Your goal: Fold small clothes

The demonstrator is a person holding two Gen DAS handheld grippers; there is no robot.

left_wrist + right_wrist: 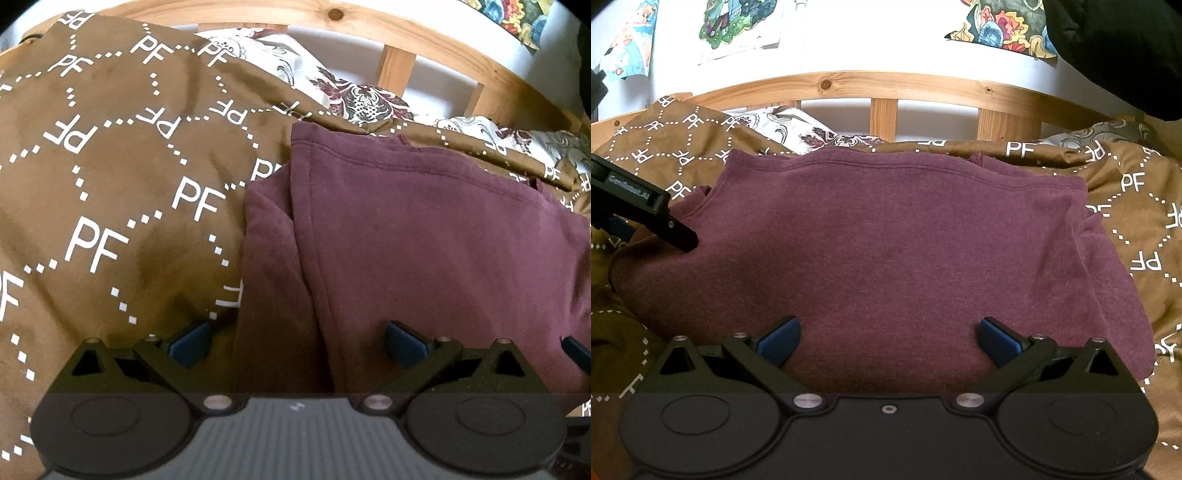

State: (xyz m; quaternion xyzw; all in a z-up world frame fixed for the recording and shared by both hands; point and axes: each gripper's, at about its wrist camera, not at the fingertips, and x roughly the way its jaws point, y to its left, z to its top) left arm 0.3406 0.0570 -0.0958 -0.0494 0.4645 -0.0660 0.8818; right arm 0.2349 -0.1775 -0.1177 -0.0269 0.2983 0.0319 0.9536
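A maroon garment (886,240) lies folded in a rough rectangle on a brown bedspread (1137,229) printed with white "PF" letters. My right gripper (888,341) is open, its blue pads spread wide just above the garment's near edge. My left gripper (297,343) is open over the garment's left edge (424,240), one pad over the bedspread (110,177), the other over the cloth. The left gripper's body also shows at the left of the right wrist view (639,206), touching the garment's left side.
A wooden slatted headboard (882,88) runs along the far side of the bed. A floral pillow (369,99) lies behind the garment. Colourful pictures (735,22) hang on the white wall. A dark object (1115,48) hangs at the upper right.
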